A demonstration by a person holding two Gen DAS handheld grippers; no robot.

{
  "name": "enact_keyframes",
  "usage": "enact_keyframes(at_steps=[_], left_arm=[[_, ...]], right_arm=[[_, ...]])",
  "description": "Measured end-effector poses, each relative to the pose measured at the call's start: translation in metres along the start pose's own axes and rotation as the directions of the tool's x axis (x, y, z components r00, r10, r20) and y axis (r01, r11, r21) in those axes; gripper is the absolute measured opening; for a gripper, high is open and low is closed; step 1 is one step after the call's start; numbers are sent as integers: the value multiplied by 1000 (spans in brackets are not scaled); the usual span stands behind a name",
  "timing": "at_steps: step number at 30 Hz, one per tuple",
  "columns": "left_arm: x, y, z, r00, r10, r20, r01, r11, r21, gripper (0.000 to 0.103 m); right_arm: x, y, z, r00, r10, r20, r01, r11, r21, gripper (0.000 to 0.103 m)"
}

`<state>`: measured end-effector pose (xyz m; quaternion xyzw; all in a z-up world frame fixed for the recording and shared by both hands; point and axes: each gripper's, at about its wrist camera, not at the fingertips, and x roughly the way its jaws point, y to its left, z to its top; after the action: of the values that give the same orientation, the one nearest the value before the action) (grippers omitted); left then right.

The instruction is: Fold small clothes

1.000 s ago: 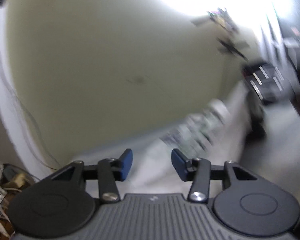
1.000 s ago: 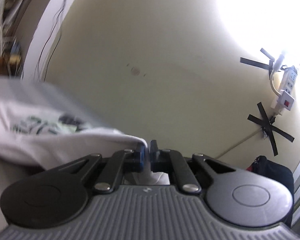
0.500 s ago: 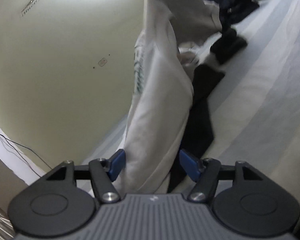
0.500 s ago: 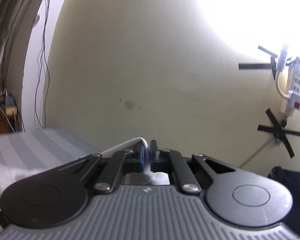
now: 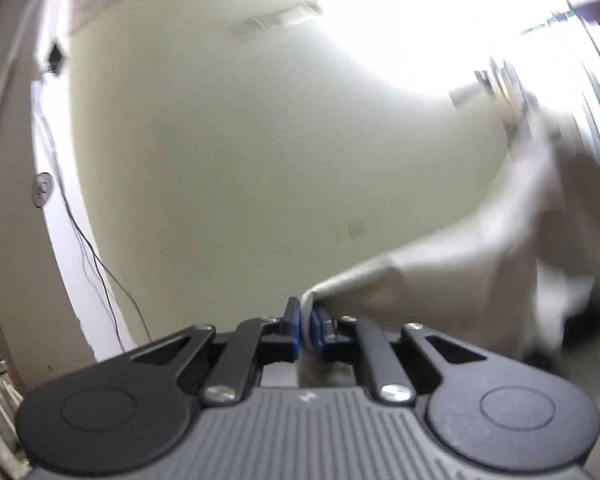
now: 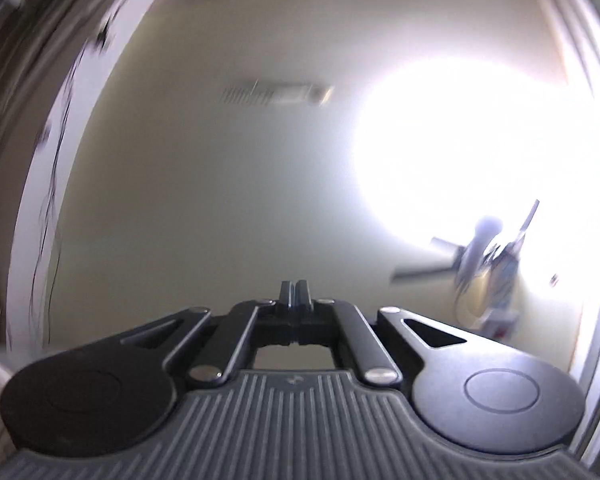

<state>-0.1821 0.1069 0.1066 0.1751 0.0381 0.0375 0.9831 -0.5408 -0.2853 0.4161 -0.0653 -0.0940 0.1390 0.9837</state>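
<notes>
Wall: pale yellow-green wall fills both wrist views, washed out by a bright glare toward the upper right.
Vent: a blurred rectangular grille sits high on the wall in the left view; the same grille shows above the right gripper's fingertips.
Cables: thin dark wires run down the white strip at the wall's left edge.
Left gripper: left gripper has its blue-padded jaws drawn narrow, pinching a fold of white cloth between them.
Garment: white garment leaves the left jaws and stretches up and to the right, across the lower right of the wall; its far end is motion-blurred and I cannot tell what it meets there.
Right gripper: right gripper has its jaws pressed together; no cloth shows between the tips from this angle, so whether anything is pinched I cannot tell.
Power strip: a blurred white strip with dark tape crosses hangs on the wall to the right of the right gripper, below the glare.
</notes>
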Motion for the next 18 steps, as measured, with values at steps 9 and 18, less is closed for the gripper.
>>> enact_keyframes(at_steps=[9, 18], left_arm=[[-25, 14, 71, 983, -10, 183, 19, 999, -44, 7], [-22, 8, 128, 973, -41, 228, 30, 998, 51, 7]], right_arm=[[-29, -5, 8, 974, 183, -134, -191, 981, -45, 22], [-65, 103, -158, 720, 529, -450, -596, 803, -10, 89]])
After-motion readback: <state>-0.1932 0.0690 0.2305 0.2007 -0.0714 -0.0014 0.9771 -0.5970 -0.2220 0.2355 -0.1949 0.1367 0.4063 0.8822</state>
